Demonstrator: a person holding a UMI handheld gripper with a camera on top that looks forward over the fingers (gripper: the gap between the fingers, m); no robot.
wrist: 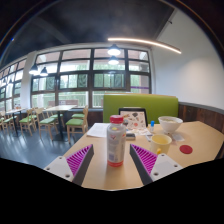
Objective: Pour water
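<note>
A clear plastic bottle (116, 142) with a red cap and a white-and-red label stands upright on the light wooden table (185, 138). It stands between my two fingers, toward their tips, with a gap at either side. My gripper (113, 156) is open, its purple pads (80, 160) facing the bottle from both sides. A yellow cup (162, 142) stands just right of the bottle, beyond the right finger. A white bowl (170, 124) sits behind the cup.
A red coaster (186, 149) lies at the table's right. Papers (100, 129) and a patterned card (134, 119) lie farther back. A green bench (140, 104) stands behind the table. Tables and chairs (45, 118) fill the room at left, under large windows.
</note>
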